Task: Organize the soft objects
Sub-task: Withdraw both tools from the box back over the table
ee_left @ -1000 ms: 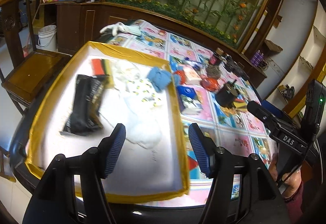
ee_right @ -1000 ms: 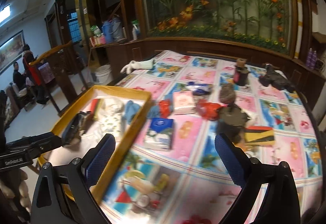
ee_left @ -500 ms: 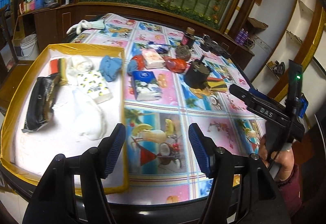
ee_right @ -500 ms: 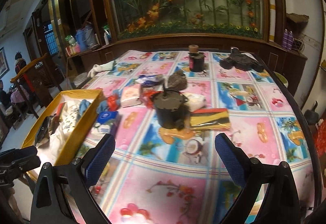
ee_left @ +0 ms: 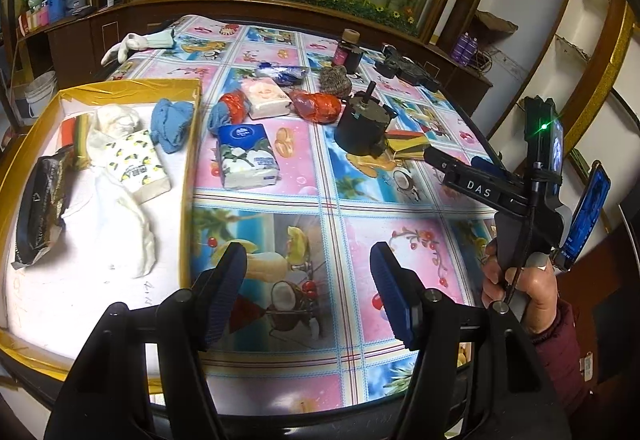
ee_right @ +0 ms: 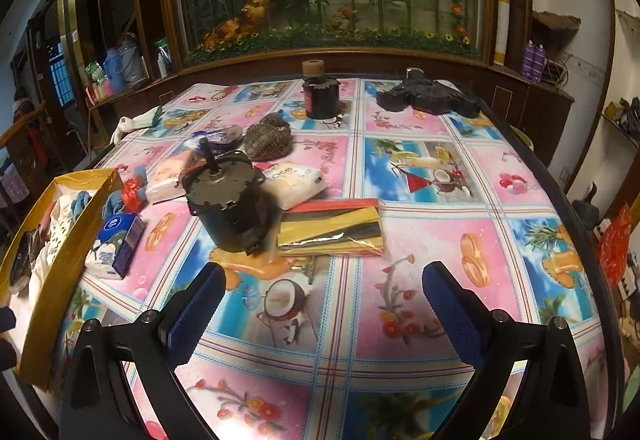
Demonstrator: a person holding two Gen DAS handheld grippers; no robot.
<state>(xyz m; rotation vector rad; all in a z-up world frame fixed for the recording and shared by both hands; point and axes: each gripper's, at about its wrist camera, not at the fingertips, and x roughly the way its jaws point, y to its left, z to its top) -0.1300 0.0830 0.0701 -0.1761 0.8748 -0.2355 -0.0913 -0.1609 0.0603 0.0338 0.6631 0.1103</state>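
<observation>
Between-picks stage of sorting soft goods into the yellow-rimmed tray (ee_left: pixel 188 176) at the bench's (ee_left: pixel 320 240) left edge. Left claw (ee_left: pixel 308 292) released, nothing between its blue pads, poised above bare tablecloth near the front edge; right claw (ee_right: pixel 320 312) likewise spread wide and empty, facing the clutter at bench centre. Already inside the tray — lemon-print tissue pack (ee_left: pixel 138 166), blue cloth (ee_left: pixel 172 122), white cloth (ee_left: pixel 120 224), black pouch (ee_left: pixel 40 200). Outside it, on the cloth: blue tissue pack (ee_left: pixel 248 156) just beside the tray wall, pink tissue pack (ee_left: pixel 266 98), red bag (ee_left: pixel 318 106), white tissue pack (ee_right: pixel 294 182) and striped packet (ee_right: pixel 332 228), the latter 2 close against the dark motor (ee_right: pixel 230 208), a hard item probably to be left alone. Next move, as judged: reach to the nearest soft pack, likely the blue one for the left claw, straddle its narrow sides, clench gently, lift over the tray wall — avoid nudging the motor
</observation>
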